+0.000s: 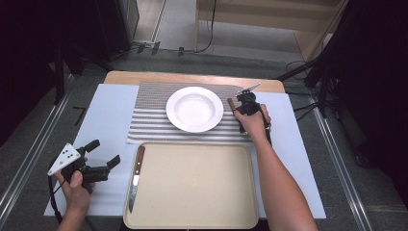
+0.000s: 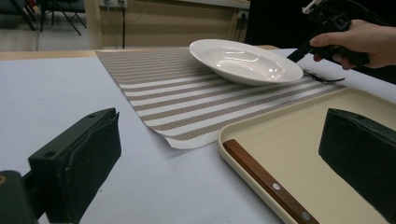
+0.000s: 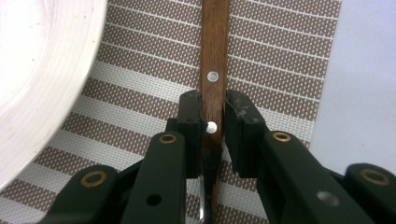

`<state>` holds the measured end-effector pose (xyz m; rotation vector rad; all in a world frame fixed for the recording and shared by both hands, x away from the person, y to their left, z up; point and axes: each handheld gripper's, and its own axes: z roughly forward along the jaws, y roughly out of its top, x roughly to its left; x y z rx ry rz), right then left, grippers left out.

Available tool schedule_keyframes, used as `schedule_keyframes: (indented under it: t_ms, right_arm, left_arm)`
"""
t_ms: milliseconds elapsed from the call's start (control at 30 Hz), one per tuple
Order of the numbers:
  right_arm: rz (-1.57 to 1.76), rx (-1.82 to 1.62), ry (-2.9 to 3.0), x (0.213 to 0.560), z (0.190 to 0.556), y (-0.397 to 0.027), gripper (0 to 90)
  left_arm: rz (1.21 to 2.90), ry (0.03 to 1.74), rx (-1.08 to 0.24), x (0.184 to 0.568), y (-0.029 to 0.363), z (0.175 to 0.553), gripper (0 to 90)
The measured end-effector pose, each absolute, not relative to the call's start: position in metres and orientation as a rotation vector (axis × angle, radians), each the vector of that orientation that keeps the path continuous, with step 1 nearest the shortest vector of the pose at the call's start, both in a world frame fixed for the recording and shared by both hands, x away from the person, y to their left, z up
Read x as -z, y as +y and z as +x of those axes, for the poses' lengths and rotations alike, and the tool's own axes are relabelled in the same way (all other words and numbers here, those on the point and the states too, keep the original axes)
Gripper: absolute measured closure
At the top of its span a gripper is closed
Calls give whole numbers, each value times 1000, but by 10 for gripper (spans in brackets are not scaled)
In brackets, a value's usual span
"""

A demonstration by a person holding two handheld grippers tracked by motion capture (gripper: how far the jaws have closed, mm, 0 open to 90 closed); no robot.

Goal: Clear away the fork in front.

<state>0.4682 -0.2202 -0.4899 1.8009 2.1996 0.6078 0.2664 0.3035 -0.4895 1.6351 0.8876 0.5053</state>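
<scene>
Plate (image 1: 194, 109) on placemat (image 1: 149, 120), fork (image 3: 214, 70) right of plate, tray (image 1: 192, 187) in front, knife (image 1: 135, 177) on tray's left rim.

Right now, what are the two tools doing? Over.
Right tool shut on fork handle beside plate. Left tool open, empty, near knife on tray rim. Nothing blocking.
</scene>
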Motion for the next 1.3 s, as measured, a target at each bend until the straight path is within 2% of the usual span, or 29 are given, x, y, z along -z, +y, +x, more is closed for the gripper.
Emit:
schedule_keyframes:
  t_ms: [467,700,867,1300]
  right_arm:
    - [1786,-554,2225,491,473,-217,749]
    - [1815,-522,2236,489,477,-215,758]
    - [1807,-544,2252,490,477,-219,752]
    - [1756,-587,2232,492,471,-219,766]
  left_arm:
    - [1581,905,-491,489,309,266,0]
    - [1624,901,-532,487,305,267,0]
    - [1570,936,-520,484,310,269,0]
    - [1609,939,-520,484,299,270,0]
